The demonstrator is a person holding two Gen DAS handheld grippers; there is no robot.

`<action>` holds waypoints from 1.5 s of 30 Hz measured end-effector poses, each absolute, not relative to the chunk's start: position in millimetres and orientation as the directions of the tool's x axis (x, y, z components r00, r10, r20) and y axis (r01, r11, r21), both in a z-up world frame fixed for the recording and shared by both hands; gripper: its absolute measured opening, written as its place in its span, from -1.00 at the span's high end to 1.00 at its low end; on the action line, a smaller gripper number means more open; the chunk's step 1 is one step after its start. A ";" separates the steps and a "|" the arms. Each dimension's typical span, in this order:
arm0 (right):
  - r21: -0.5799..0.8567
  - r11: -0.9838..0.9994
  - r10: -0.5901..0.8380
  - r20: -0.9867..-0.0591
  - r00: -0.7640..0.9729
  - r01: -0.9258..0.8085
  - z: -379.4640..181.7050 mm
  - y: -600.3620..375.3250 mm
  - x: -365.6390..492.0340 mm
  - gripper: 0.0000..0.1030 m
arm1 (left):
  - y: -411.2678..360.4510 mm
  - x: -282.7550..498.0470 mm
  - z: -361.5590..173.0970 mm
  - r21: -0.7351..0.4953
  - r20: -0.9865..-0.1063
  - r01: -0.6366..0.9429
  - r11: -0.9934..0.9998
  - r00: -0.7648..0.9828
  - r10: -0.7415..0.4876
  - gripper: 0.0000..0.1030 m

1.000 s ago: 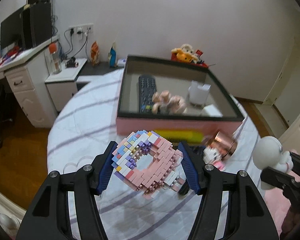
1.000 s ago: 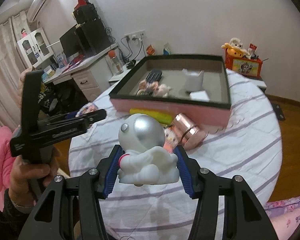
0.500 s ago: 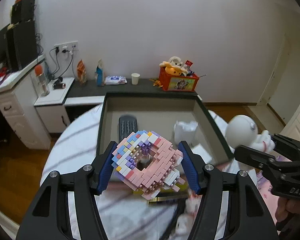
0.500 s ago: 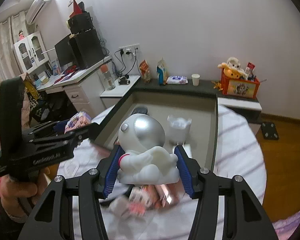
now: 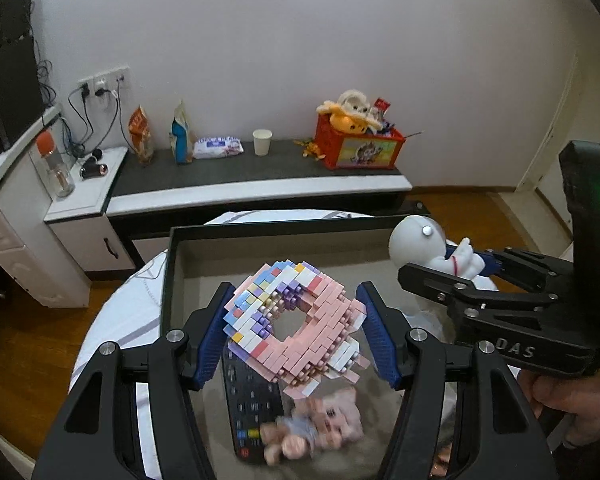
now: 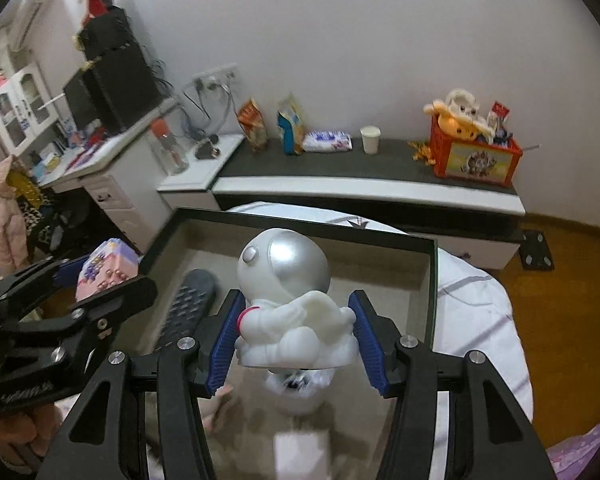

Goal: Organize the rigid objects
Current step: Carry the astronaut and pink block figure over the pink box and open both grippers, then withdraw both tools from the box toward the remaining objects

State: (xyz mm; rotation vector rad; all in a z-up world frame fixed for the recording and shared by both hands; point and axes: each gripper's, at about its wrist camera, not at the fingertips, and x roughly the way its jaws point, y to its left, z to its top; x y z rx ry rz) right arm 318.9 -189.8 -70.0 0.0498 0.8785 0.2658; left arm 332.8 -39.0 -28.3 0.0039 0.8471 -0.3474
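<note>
My left gripper (image 5: 294, 336) is shut on a pink and pastel brick-built doughnut (image 5: 296, 320), held in the air over the dark-rimmed open box (image 5: 168, 280). My right gripper (image 6: 296, 340) is shut on a white astronaut figure with a silver helmet (image 6: 288, 304), also above the box (image 6: 430, 300). In the left wrist view the astronaut (image 5: 424, 244) and the right gripper appear at the right. In the right wrist view the doughnut (image 6: 104, 268) shows at the left. Inside the box lie a black remote control (image 5: 252, 404), a pink plush toy (image 5: 320, 424) and a white container (image 6: 300, 392).
The box rests on a round table with a white striped cloth (image 6: 480, 312). Behind it runs a low dark-topped bench (image 5: 260, 168) with snack bags, a paper cup (image 5: 262, 142) and a red toy crate (image 5: 360, 148). A white desk (image 6: 112, 168) stands at the left.
Both grippers have travelled forward from in front of the box to above its inside, each still gripping its toy. The copper cup and yellow item before the box have dropped out of view.
</note>
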 end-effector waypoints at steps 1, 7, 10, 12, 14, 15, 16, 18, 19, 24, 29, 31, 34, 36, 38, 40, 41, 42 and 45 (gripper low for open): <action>0.150 0.968 0.243 -0.764 0.598 -0.201 -75.2 -191.4 326.3 -0.07 | -41.0 338.9 -32.8 -0.135 -0.742 0.301 0.944 0.601 -0.298 -0.22; 0.143 0.974 0.216 -0.810 0.545 -0.174 -97.1 -194.6 350.2 -0.07 | -53.6 365.0 -61.8 -0.130 -0.788 0.292 0.947 0.550 -0.278 -0.22; 0.137 0.977 0.205 -0.825 0.527 -0.166 -103.7 -194.7 354.1 -0.07 | -57.6 374.5 -77.3 -0.127 -0.810 0.288 0.949 0.522 -0.267 -0.22; 0.127 0.979 0.192 -0.831 0.522 -0.159 -106.7 -194.8 355.8 -0.07 | -59.7 377.0 -84.2 -0.123 -0.820 0.288 0.950 0.510 -0.260 -0.22; 0.114 0.981 0.179 -0.834 0.522 -0.154 -107.3 -194.9 354.8 -0.08 | -63.5 378.0 -89.1 -0.115 -0.833 0.289 0.950 0.493 -0.251 -0.23; 0.117 0.981 0.180 -0.834 0.521 -0.152 -107.1 -195.7 355.9 -0.08 | -63.0 379.0 -88.8 -0.113 -0.836 0.285 0.952 0.491 -0.246 -0.25; 0.116 0.982 0.179 -0.835 0.521 -0.151 -106.7 -195.5 359.1 -0.09 | -62.9 380.3 -87.4 -0.098 -0.837 0.276 0.956 0.498 -0.229 -0.38; 0.107 0.984 0.166 -0.833 0.528 -0.141 -105.5 -196.6 357.6 -0.32 | -61.0 380.2 -82.4 -0.079 -0.834 0.260 0.962 0.511 -0.206 -0.61; 0.107 0.985 0.162 -0.830 0.533 -0.132 -104.8 -198.7 356.0 -0.37 | -58.2 378.3 -78.4 -0.085 -0.831 0.253 0.964 0.516 -0.209 -0.76; 0.130 0.983 0.179 -0.803 0.568 -0.126 -93.2 -204.9 340.4 -0.60 | -46.5 364.9 -63.9 -0.101 -0.812 0.245 0.964 0.540 -0.222 -0.95; 0.164 0.982 0.188 -0.778 0.599 -0.096 -81.6 -209.5 323.3 -0.72 | -37.8 342.1 -47.7 -0.076 -0.786 0.238 0.968 0.583 -0.206 -0.97; 0.165 0.982 0.186 -0.768 0.613 -0.090 -75.4 -210.3 313.6 -0.73 | -34.9 328.3 -39.2 -0.062 -0.771 0.230 0.971 0.607 -0.193 -0.99; 0.171 0.981 0.188 -0.747 0.637 -0.088 -64.3 -207.7 297.6 -0.73 | -28.4 308.6 -28.6 -0.061 -0.754 0.221 0.973 0.629 -0.190 -0.99; 0.172 0.981 0.187 -0.733 0.654 -0.088 -54.1 -203.3 282.2 -0.74 | -23.7 293.5 -21.1 -0.067 -0.744 0.215 0.974 0.640 -0.193 -0.99; 0.170 0.981 0.190 -0.720 0.668 -0.096 -45.9 -198.6 268.3 -0.74 | -18.1 276.4 -13.0 -0.072 -0.731 0.211 0.975 0.654 -0.195 -0.99; 0.167 0.979 0.198 -0.701 0.685 -0.112 -35.1 -193.2 248.3 -0.74 | -13.0 256.8 -4.0 -0.071 -0.718 0.206 0.976 0.669 -0.193 -0.99; 0.168 0.979 0.203 -0.691 0.694 -0.120 -30.2 -191.0 238.1 -0.74 | -10.5 249.6 -0.7 -0.071 -0.713 0.206 0.976 0.674 -0.194 -0.99; 0.167 0.978 0.207 -0.682 0.701 -0.125 -25.7 -189.0 228.3 -0.74 | -8.4 240.8 2.5 -0.070 -0.708 0.206 0.976 0.679 -0.194 -0.99; 0.166 0.976 0.215 -0.663 0.717 -0.140 -15.7 -185.7 199.0 -0.74 | -1.0 214.0 10.8 -0.070 -0.694 0.201 0.977 0.694 -0.193 -0.99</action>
